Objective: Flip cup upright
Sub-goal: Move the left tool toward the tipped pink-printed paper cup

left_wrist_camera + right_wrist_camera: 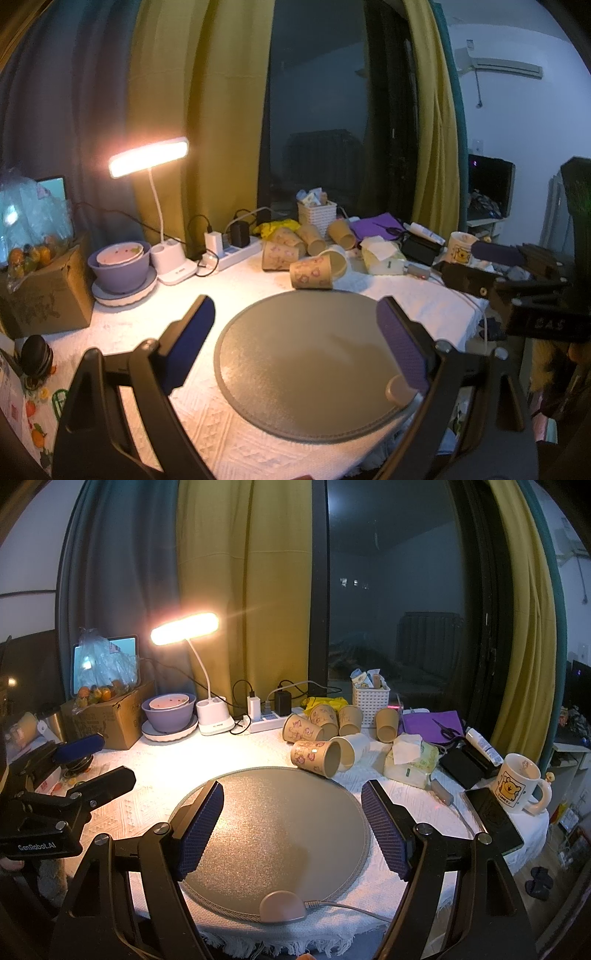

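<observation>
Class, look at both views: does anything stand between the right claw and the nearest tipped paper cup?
Nothing visible does. Only the bare round mat lies between the open right claw and the paper cup lying on its side.

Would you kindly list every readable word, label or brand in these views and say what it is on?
"GenRobot.AI": on the left tool's black body, right wrist view.
Mug print under the bear: too small to read.
Cardboard box, tube and tissue pack print: blurred.
</observation>
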